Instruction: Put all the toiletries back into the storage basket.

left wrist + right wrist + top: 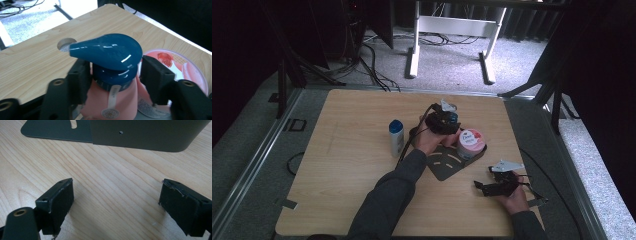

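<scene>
- The left tongs (113, 75) sit around a pink pump bottle (112, 100) with a blue pump head (107, 51); their jaws flank its blue collar and the right pad stands slightly clear, so the grip looks released.
- The bottle stands on the bench (352, 130), on a dark metal bracket (444, 167).
- Just beside it is a round tub with a pink lid (471, 140), closed.
- A white bottle with a blue cap (396, 137) stands left of it.
- The right tongs (116, 202) hang wide apart over bare wood, holding nothing.
</scene>
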`<state>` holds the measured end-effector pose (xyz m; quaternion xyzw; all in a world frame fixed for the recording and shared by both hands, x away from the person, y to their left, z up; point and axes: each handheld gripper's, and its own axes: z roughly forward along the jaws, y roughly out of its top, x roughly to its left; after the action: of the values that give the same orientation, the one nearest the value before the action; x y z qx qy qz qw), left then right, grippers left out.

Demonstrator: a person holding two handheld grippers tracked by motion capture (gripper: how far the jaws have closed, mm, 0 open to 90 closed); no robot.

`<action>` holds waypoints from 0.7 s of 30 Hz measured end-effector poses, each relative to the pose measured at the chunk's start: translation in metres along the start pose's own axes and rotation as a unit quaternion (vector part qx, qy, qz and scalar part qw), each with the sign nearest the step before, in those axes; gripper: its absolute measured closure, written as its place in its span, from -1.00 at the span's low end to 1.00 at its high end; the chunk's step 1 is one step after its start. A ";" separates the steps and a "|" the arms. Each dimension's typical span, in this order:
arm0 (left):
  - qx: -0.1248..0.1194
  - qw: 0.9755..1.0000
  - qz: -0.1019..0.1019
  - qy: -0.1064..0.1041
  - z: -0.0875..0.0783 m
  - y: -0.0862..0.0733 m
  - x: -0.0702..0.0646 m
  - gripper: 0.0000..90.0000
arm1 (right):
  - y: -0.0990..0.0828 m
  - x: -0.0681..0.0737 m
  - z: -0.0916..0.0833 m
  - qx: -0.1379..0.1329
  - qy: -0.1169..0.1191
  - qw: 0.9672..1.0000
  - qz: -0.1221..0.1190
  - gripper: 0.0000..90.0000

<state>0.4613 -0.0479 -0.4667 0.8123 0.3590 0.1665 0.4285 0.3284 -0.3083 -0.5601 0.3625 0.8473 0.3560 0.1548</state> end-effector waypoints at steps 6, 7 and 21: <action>0.004 1.000 0.002 -0.003 -0.006 -0.001 -0.003 -0.19 | 0.000 0.000 0.000 0.000 0.000 1.000 0.000 -0.73; 0.004 1.000 0.004 -0.003 -0.008 -0.001 -0.003 -0.20 | 0.000 0.000 0.000 -0.001 0.000 1.000 0.000 -0.73; 0.018 1.000 0.006 -0.002 -0.029 -0.012 -0.001 -0.17 | 0.000 0.000 0.000 -0.001 0.000 1.000 0.000 -0.73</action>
<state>0.4387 -0.0278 -0.4596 0.8222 0.3563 0.1611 0.4136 0.3284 -0.3082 -0.5602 0.3626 0.8468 0.3568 0.1552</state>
